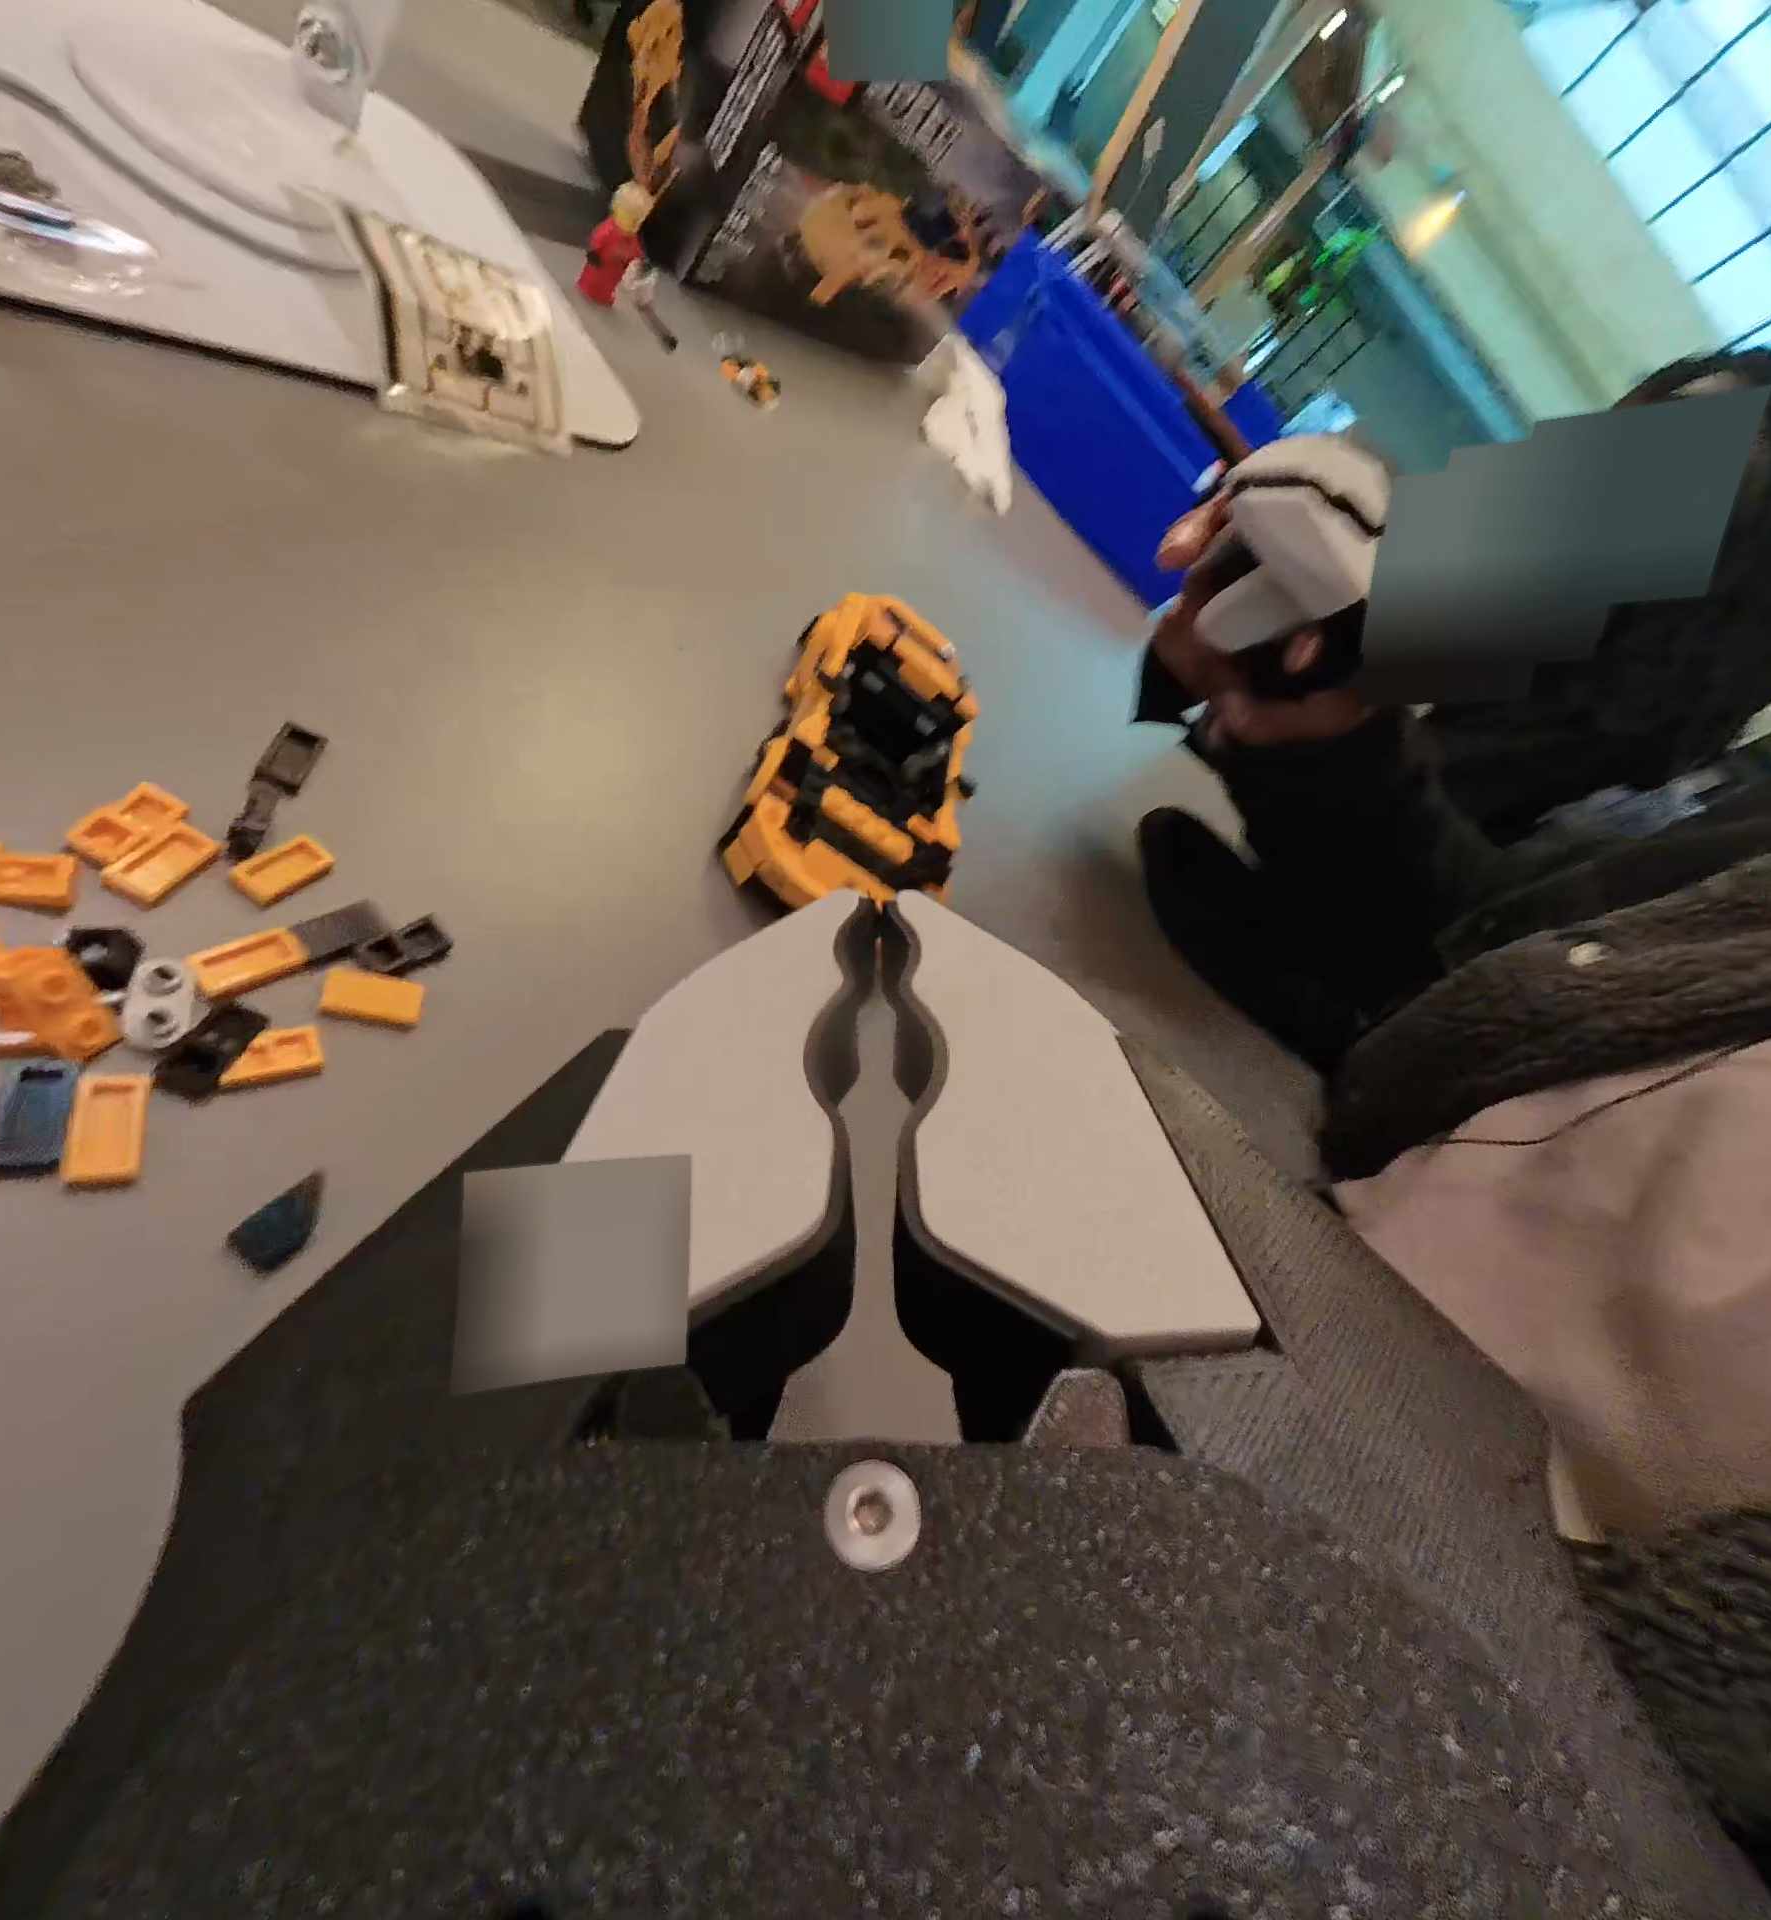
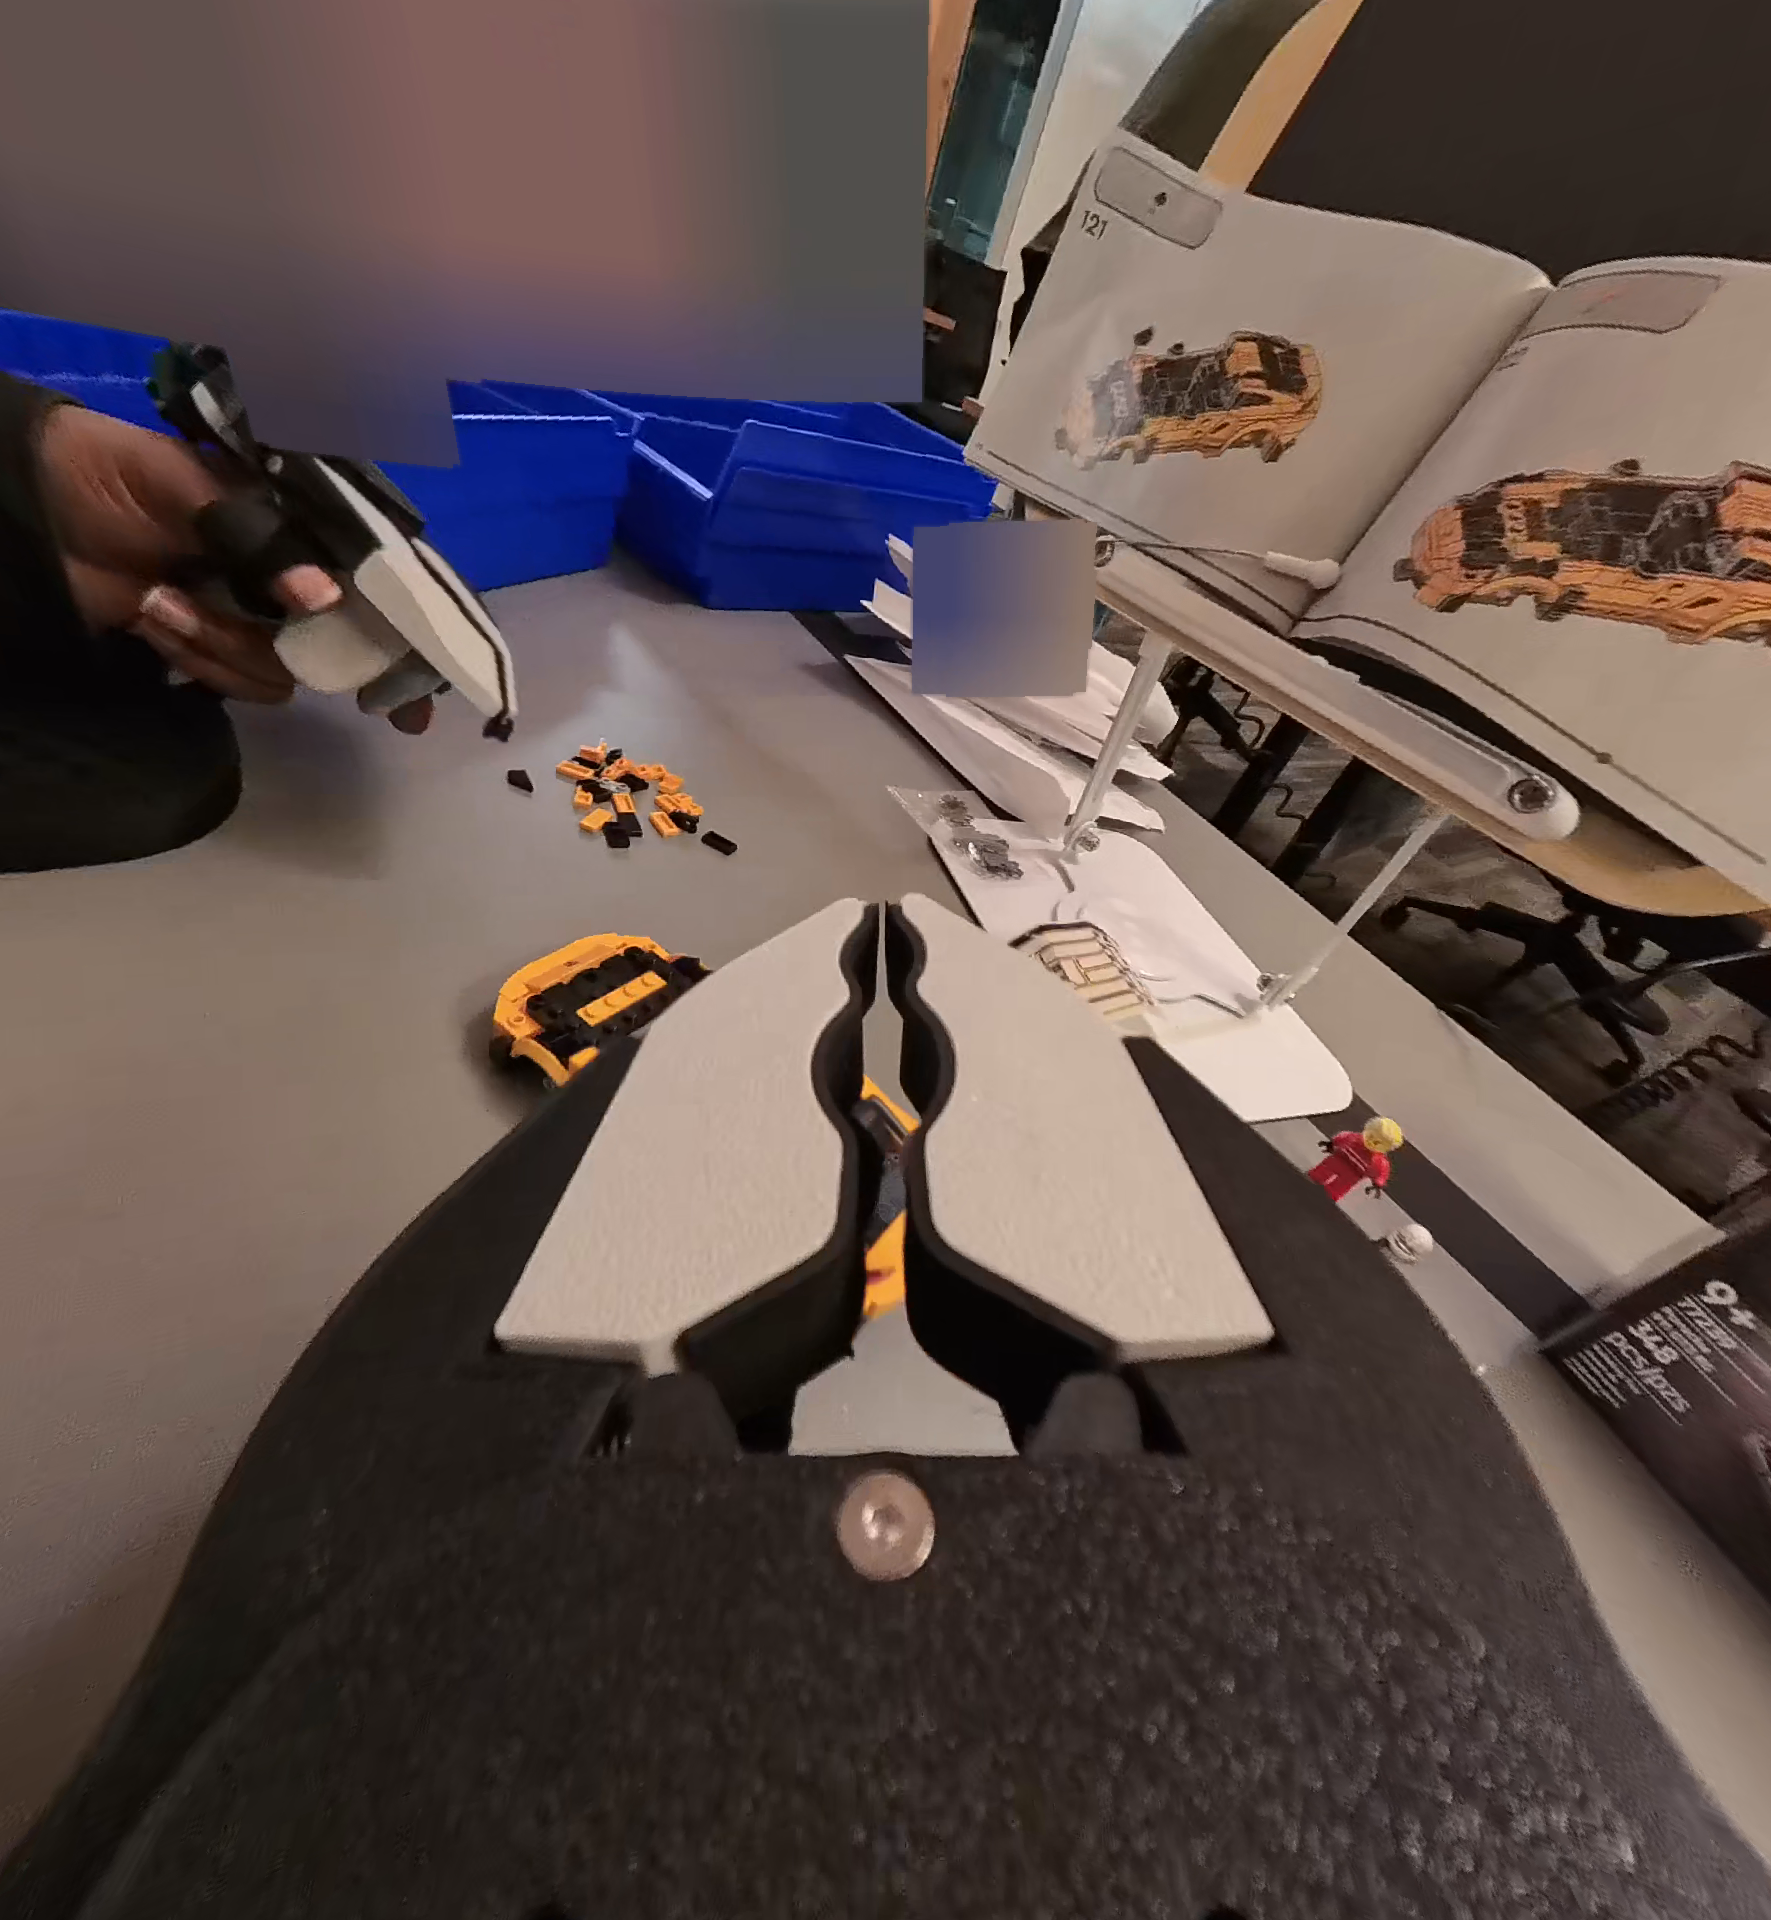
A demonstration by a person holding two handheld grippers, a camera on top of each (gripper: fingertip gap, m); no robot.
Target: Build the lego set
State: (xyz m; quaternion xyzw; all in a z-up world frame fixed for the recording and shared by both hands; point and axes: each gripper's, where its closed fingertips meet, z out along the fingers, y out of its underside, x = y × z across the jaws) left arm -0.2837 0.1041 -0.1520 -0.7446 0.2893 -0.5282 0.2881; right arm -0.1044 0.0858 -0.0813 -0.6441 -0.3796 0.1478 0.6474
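Observation:
A partly built yellow and black lego car point(image 1: 860, 758) lies on the grey table point(image 1: 507, 582). My left gripper point(image 1: 876, 912) is shut, with a small black piece pinched at its tips, just short of the car's near end. In the right wrist view the left gripper point(image 2: 496, 717) hovers over a pile of loose yellow and black pieces point(image 2: 632, 795). My right gripper point(image 2: 883, 914) is shut and looks empty. It hangs over the car point(image 2: 590, 997) and hides most of it. The loose pieces point(image 1: 133, 966) lie left of my left gripper.
An open instruction booklet point(image 2: 1380, 468) sits on a stand with a white base point(image 2: 1276, 1070). A red minifigure point(image 2: 1359, 1158), the set's box point(image 2: 1712, 1382), a bag of small parts point(image 2: 974, 831) and blue bins point(image 2: 756, 488) are around the table's far edges. The gap from one gripper's tips to the other's is roughly 20 centimetres.

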